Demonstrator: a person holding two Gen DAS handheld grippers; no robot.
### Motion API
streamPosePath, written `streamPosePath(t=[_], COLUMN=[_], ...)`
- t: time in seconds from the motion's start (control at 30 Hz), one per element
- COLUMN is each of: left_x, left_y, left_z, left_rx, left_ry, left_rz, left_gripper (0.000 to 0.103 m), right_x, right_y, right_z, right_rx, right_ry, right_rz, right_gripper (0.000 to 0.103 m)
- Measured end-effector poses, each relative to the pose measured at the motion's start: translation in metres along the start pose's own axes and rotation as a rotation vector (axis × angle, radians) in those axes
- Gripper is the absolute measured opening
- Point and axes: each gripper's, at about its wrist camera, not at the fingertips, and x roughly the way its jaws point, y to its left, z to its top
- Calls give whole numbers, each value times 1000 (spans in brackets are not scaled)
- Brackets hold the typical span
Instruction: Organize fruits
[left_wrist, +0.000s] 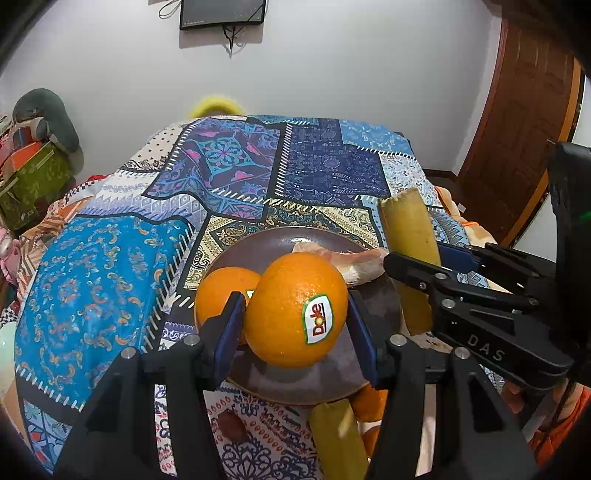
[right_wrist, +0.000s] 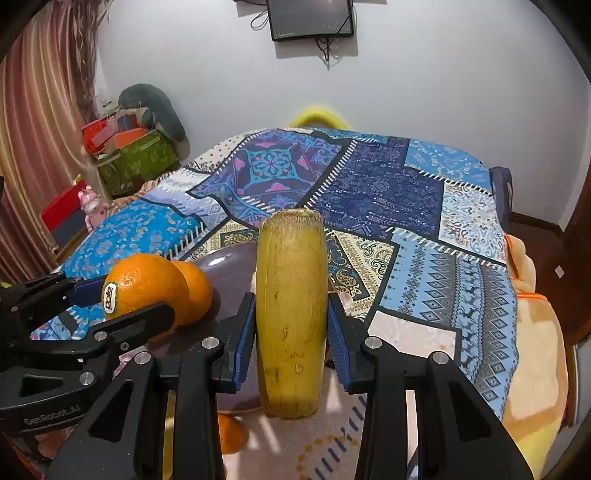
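My left gripper is shut on an orange with a Dole sticker and holds it just above a dark purple plate. A second orange lies on the plate behind it. My right gripper is shut on a yellow sugarcane piece, held upright over the plate's right edge. In the left wrist view the right gripper and its cane show at right. In the right wrist view the left gripper and its orange show at left.
A patterned blue patchwork cloth covers the bed. Another cane piece, an orange and a small dark red fruit lie near the plate's front. A pale peeled piece lies on the plate. Boxes stand at far left.
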Motion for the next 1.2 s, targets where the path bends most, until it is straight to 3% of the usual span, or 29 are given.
streamPosePath(t=[0.63, 1.2], left_x=[21, -20], left_y=[1, 2], left_z=[-6, -5], left_rx=[17, 11], left_ry=[45, -14], left_rz=[-25, 21], left_gripper=[55, 55], right_x=[33, -11], right_y=[-6, 1], right_z=[-4, -3], right_rx=[-14, -35], right_ry=[89, 24], right_rz=[31, -3], right_gripper=[34, 34])
